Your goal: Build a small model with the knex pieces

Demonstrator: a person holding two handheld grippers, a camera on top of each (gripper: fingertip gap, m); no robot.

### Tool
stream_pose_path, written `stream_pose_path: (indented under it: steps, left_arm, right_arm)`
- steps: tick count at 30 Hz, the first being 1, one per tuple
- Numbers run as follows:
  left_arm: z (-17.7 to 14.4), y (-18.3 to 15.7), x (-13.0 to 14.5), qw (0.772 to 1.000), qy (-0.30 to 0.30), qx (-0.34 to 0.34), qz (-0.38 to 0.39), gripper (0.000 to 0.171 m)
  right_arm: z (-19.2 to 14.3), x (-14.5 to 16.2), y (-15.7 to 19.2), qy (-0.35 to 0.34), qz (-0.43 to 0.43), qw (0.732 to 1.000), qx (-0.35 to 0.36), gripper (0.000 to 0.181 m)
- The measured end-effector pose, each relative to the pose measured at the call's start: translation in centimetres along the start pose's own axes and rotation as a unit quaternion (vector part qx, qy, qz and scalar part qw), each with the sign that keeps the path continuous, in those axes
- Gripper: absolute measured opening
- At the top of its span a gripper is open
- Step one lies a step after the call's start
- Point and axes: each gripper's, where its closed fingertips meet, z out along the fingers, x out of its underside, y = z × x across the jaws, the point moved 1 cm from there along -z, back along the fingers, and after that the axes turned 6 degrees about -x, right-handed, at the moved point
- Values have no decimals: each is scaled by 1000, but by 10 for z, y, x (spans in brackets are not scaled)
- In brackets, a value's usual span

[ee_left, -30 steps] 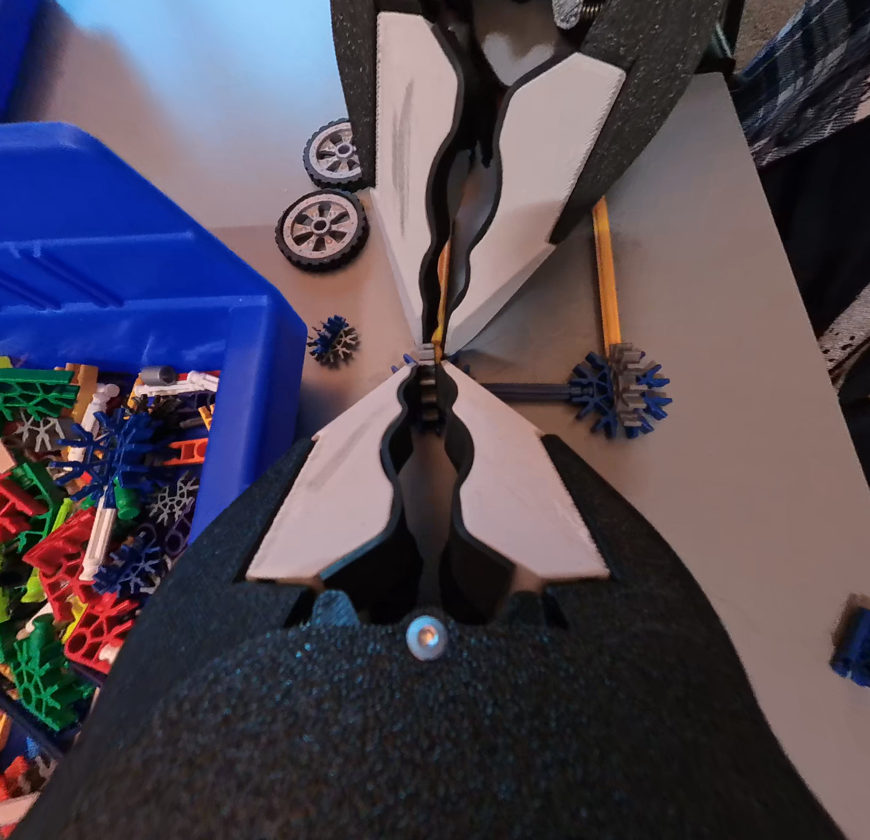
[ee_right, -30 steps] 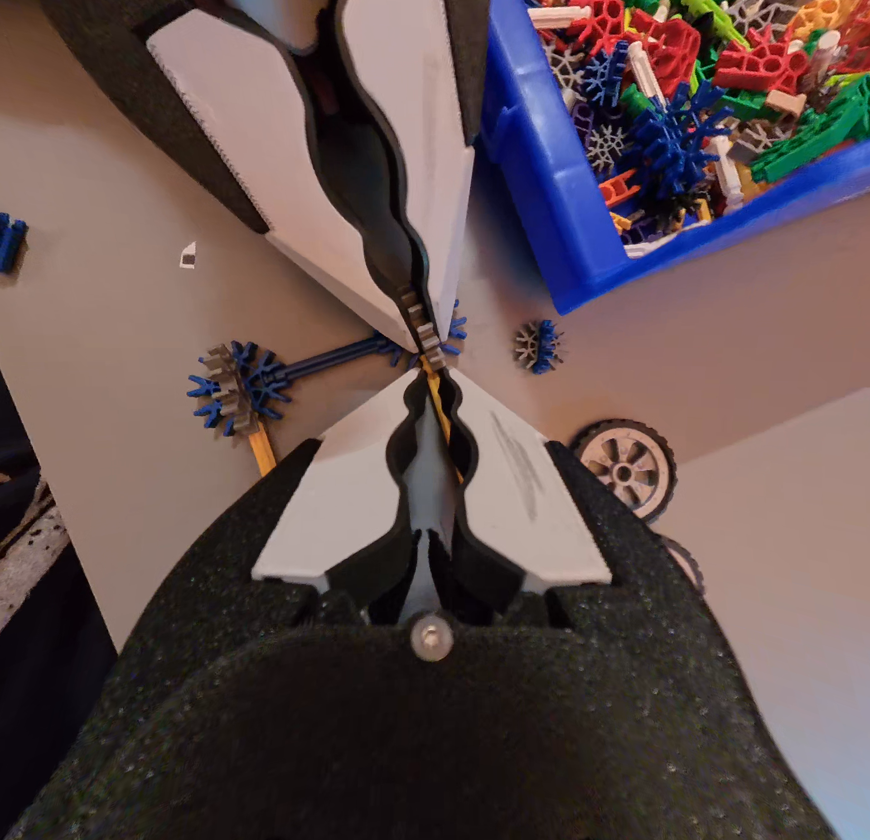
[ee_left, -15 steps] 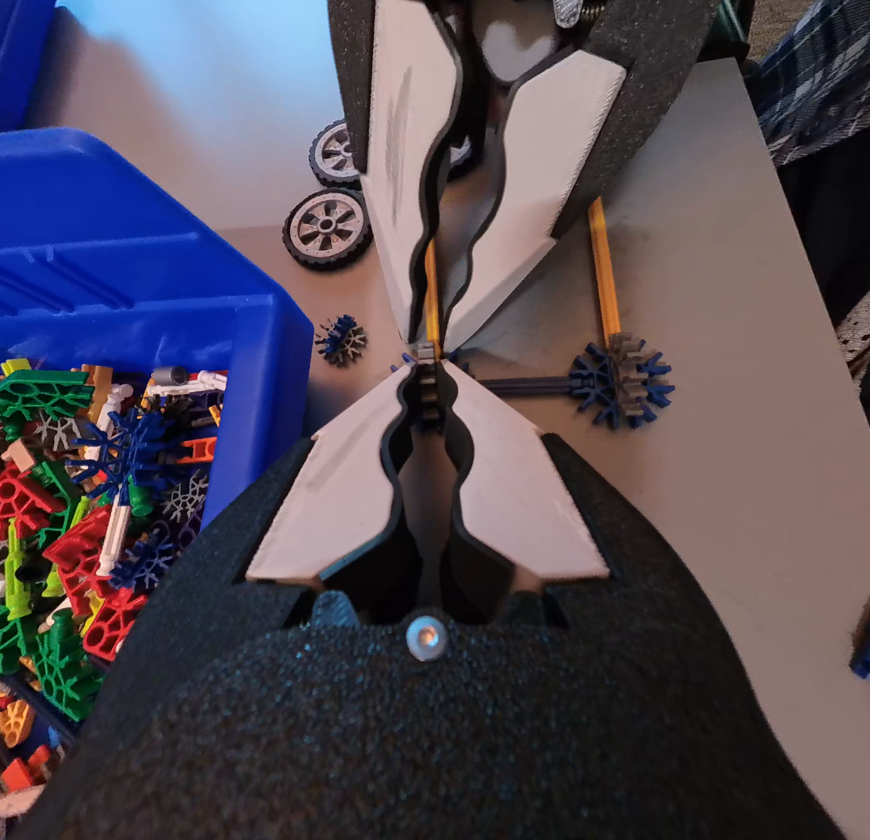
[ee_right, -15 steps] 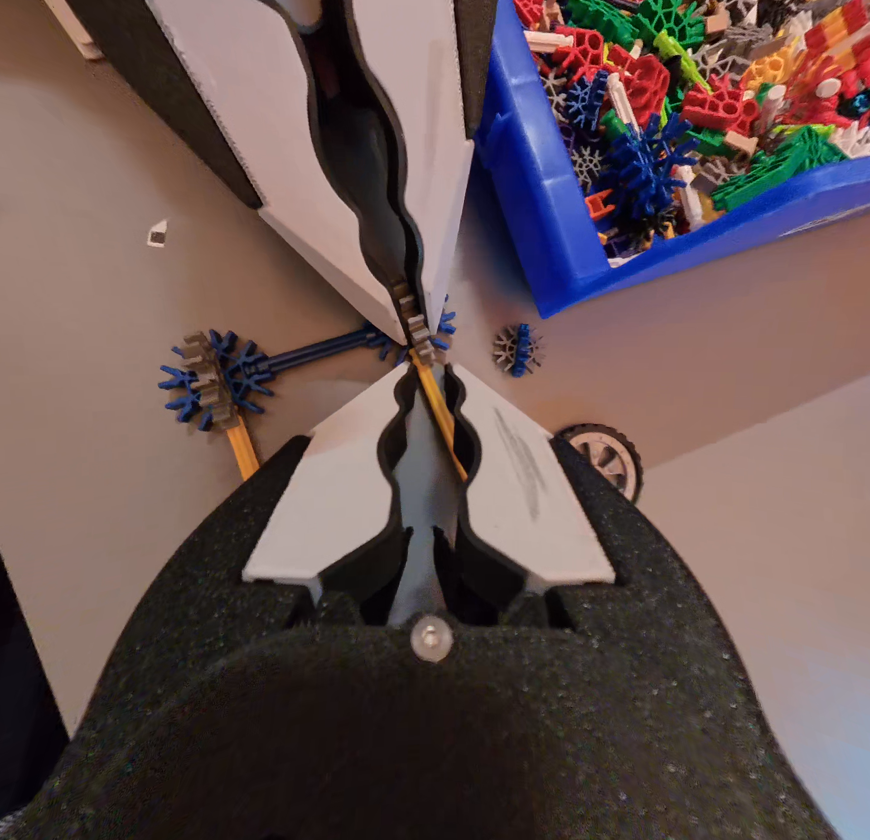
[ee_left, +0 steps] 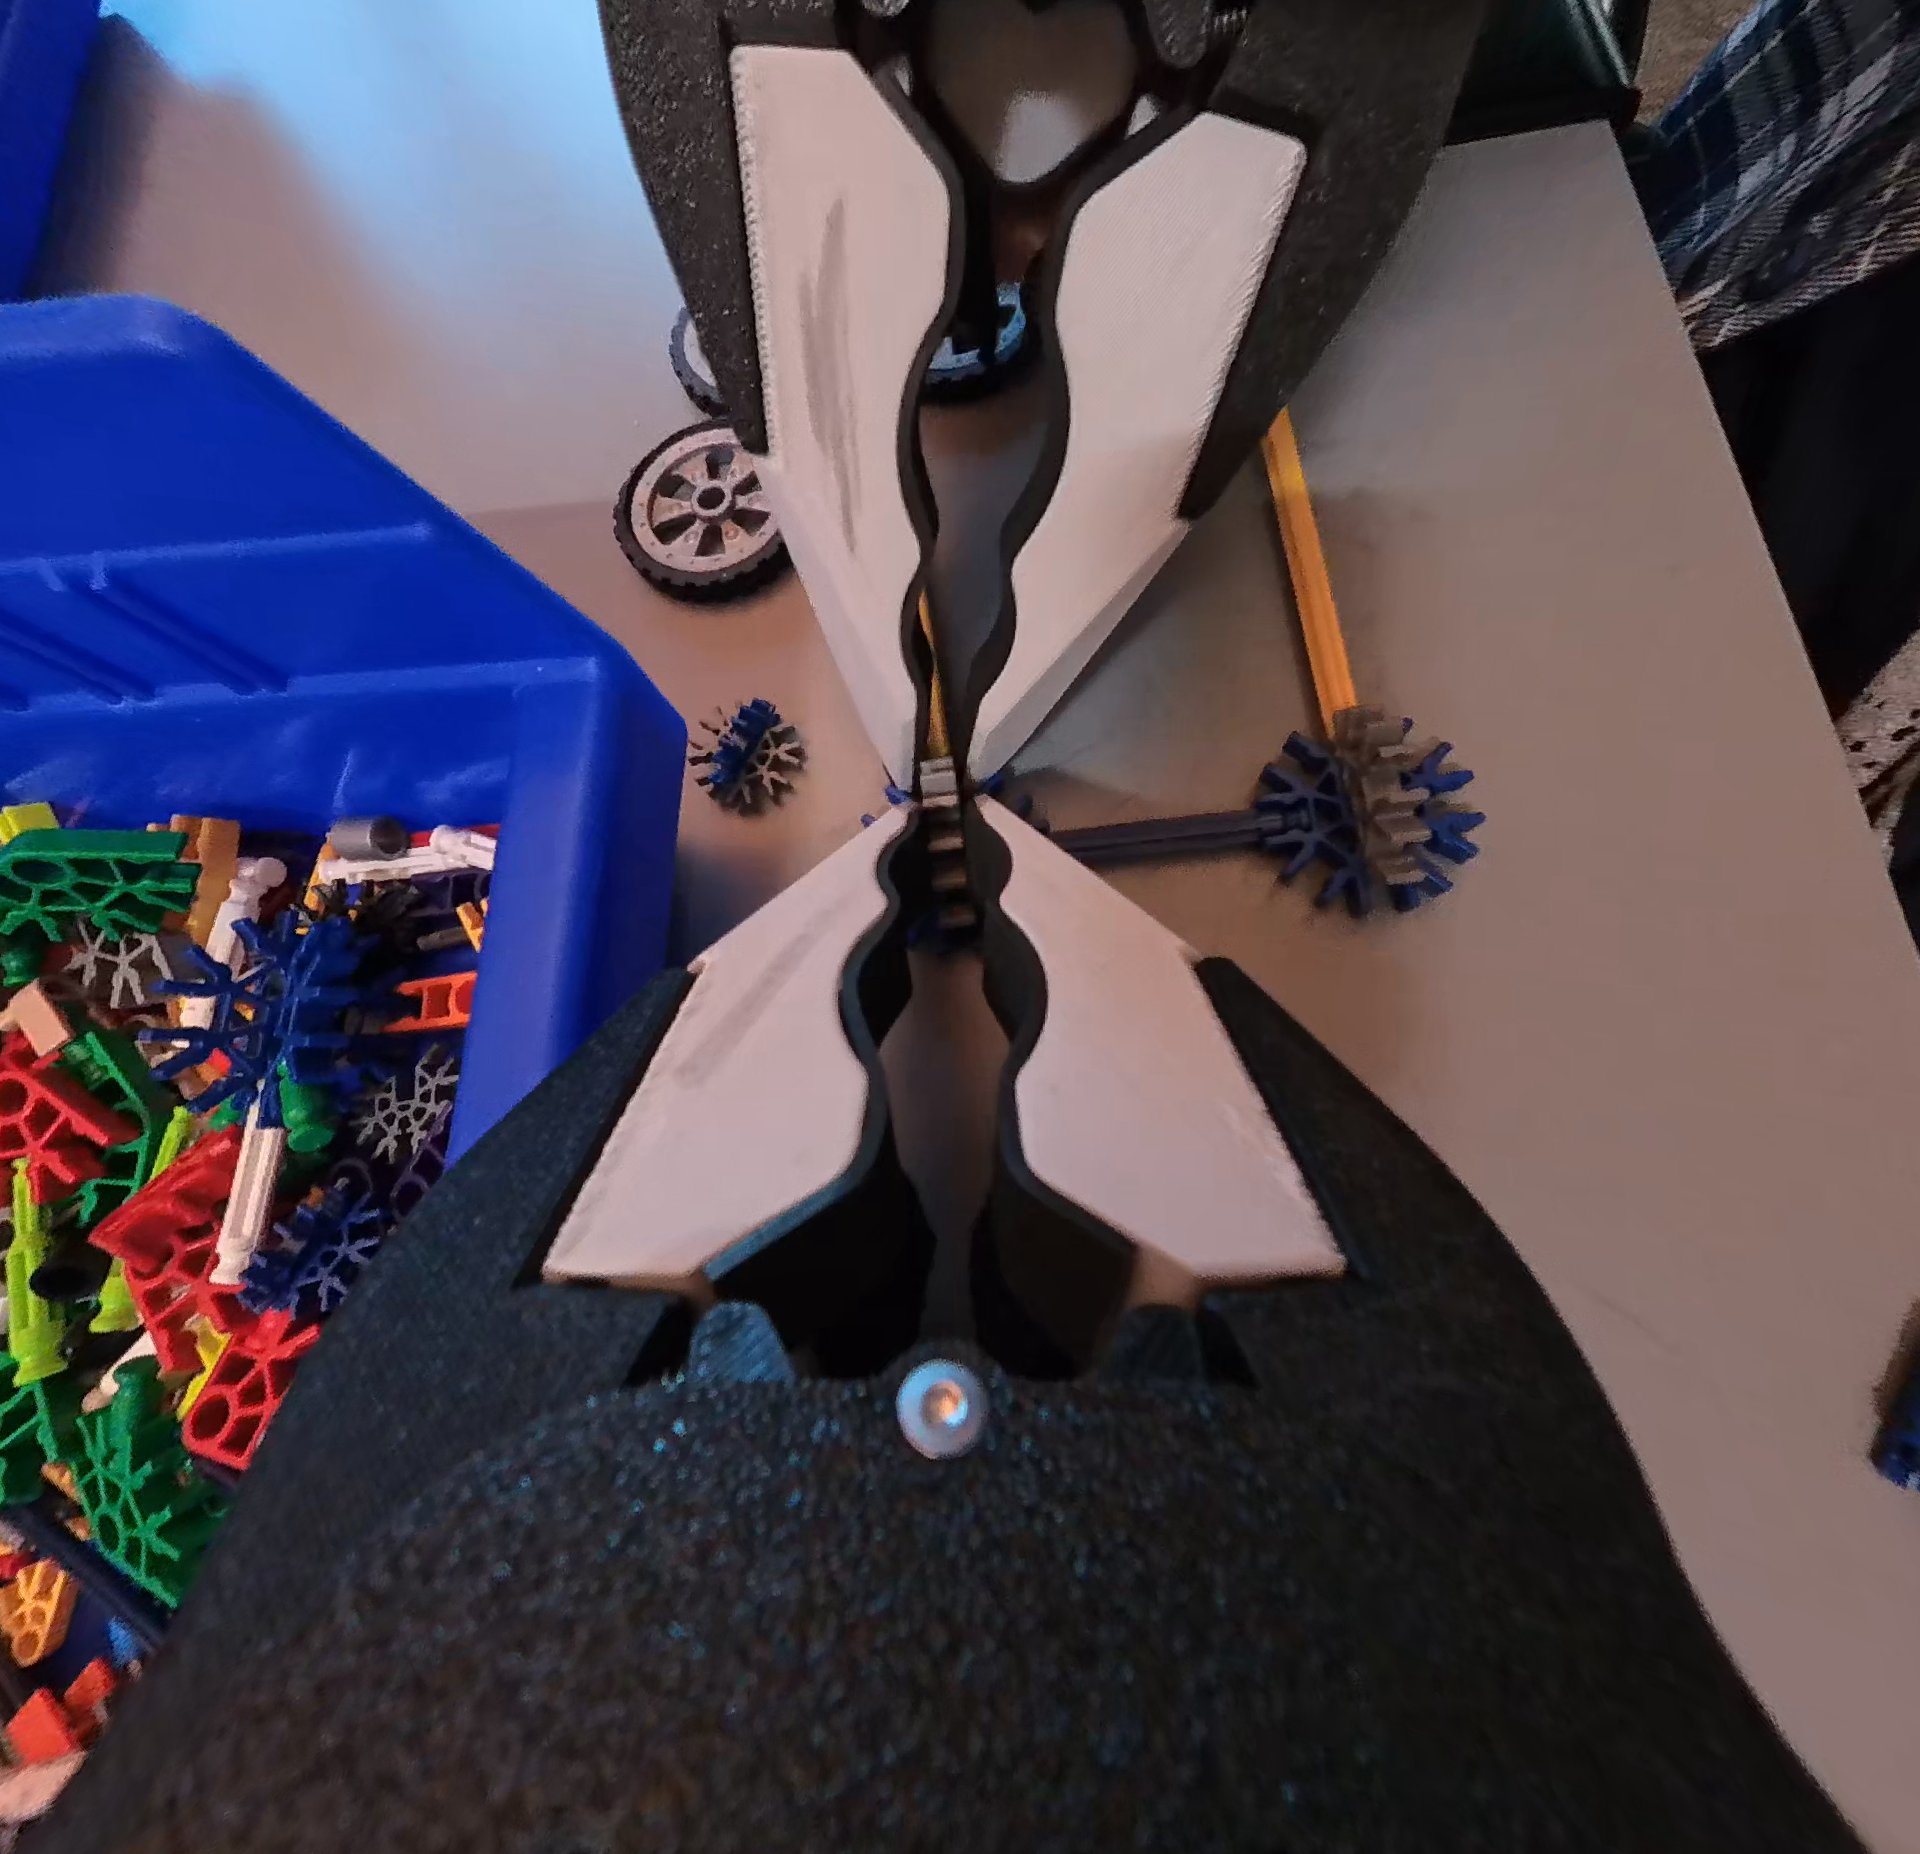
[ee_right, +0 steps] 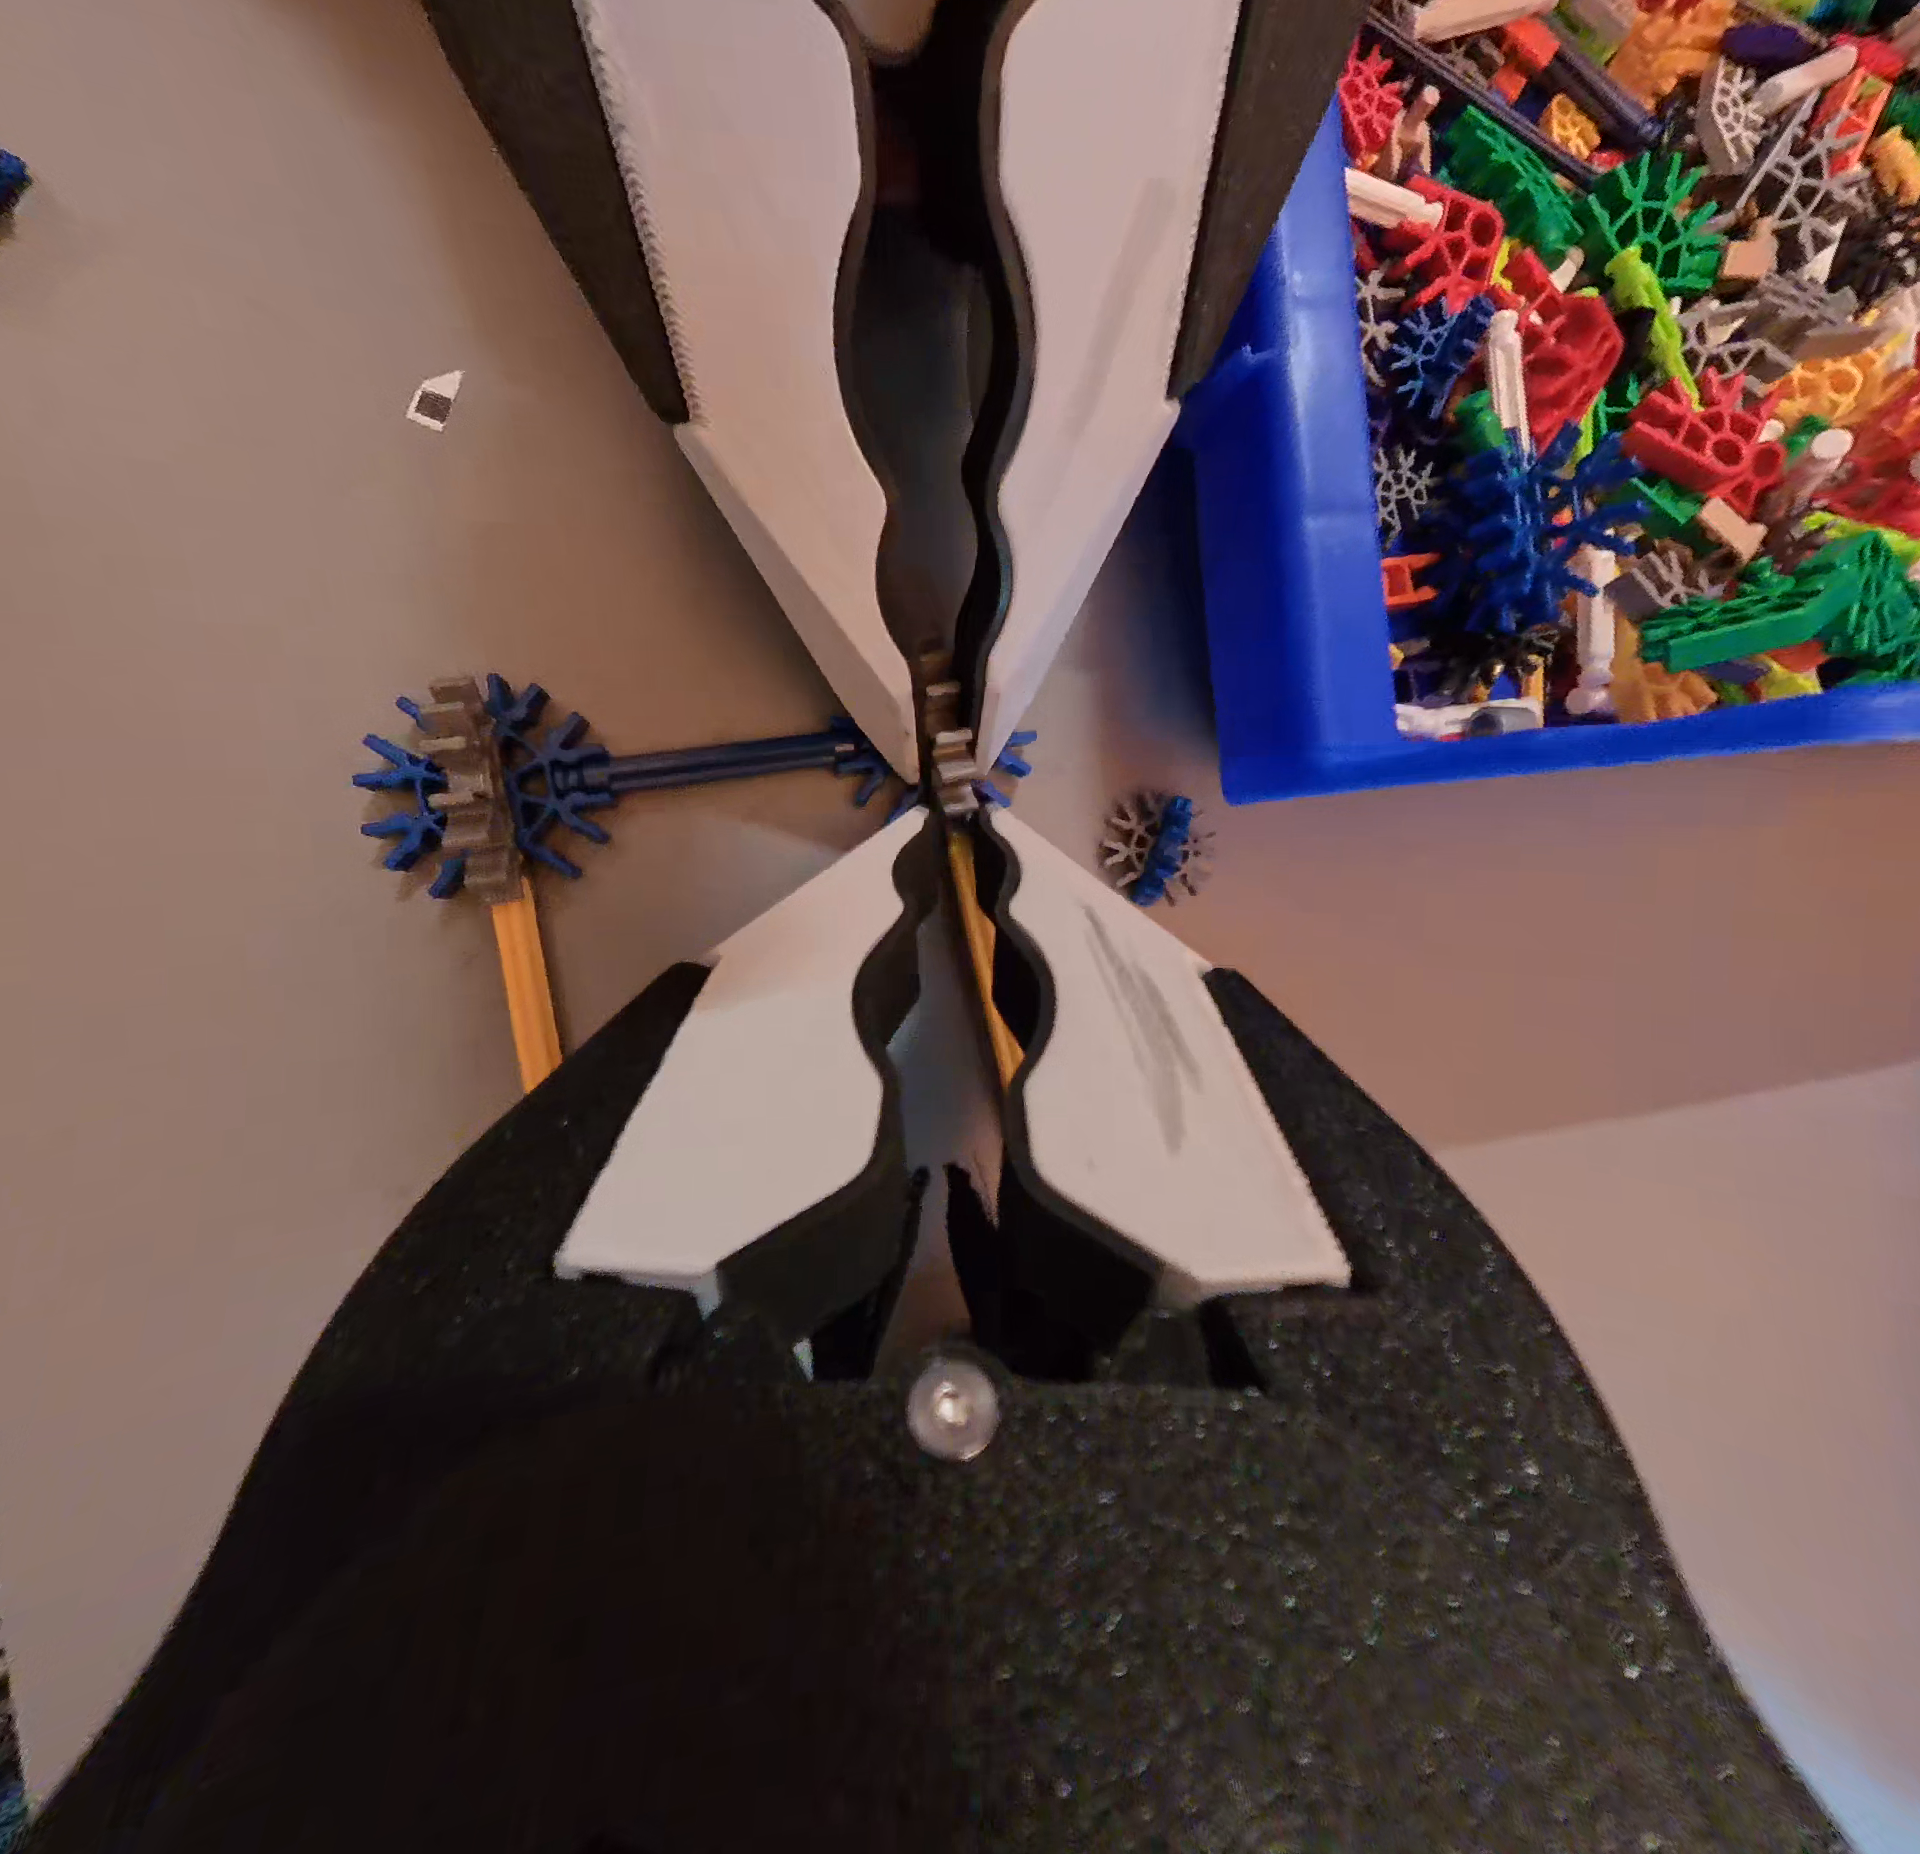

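Note:
My left gripper [ee_left: 940,830] is shut on a grey gear [ee_left: 943,848] with a blue snowflake connector behind it, just above the grey table [ee_left: 1558,1077]. My right gripper [ee_right: 951,830] faces it tip to tip and is shut on a yellow rod [ee_right: 979,957] whose end meets that gear [ee_right: 951,755]. A dark blue rod [ee_right: 717,760] runs from the held joint to a second blue connector with a grey gear [ee_right: 478,786], which carries another yellow rod [ee_right: 525,983]. This second gear [ee_left: 1361,828] lies on the table to the right in the left wrist view.
A blue bin [ee_left: 312,661] full of coloured construction pieces stands close by, and shows in the right wrist view [ee_right: 1288,557]. A loose blue-grey connector [ee_left: 748,755] and grey wheels [ee_left: 707,526] lie near it. The table edge [ee_left: 1766,661] curves past on the right, with plaid cloth beyond. Less than 4 cm separates the two grippers' tips.
Both grippers stay shut on their parts. The right gripper has swung to face the left one more squarely, and the wheels have slid out of the right wrist view.

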Motion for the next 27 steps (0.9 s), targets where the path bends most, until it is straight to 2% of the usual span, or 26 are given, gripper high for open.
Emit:
stream_pose_path:
  steps: [7, 11, 15, 21, 24, 25, 27]
  left_arm:
    - [1, 0, -1, 1000, 1, 6, 1, 4]
    - [0, -1, -1, 1000, 2, 5, 9, 6]
    - [-5, 3, -1, 1000, 10, 1, 4, 26]
    - [-33, 0, -9, 999, 29, -11, 8, 38]
    - [-58, -8, -4, 998, 57, -15, 1, 44]
    - [-68, -11, -2, 998, 60, -22, 0, 45]
    - [-88, -25, -1, 998, 52, -17, -19, 45]
  right_arm:
    - [-1, 3, 0, 5, 31, 999, -8, 5]
    - [-15, 7, 2, -3, 52, 998, -17, 22]
    - [-27, 12, 3, -7, 50, 999, -11, 23]
    - [-41, 20, 7, -3, 49, 999, -2, 23]
    - [-44, 20, 22, -4, 42, 999, -18, 33]
    - [-44, 21, 26, -5, 41, 999, -23, 41]
    - [-46, 18, 36, -14, 41, 999, -32, 42]
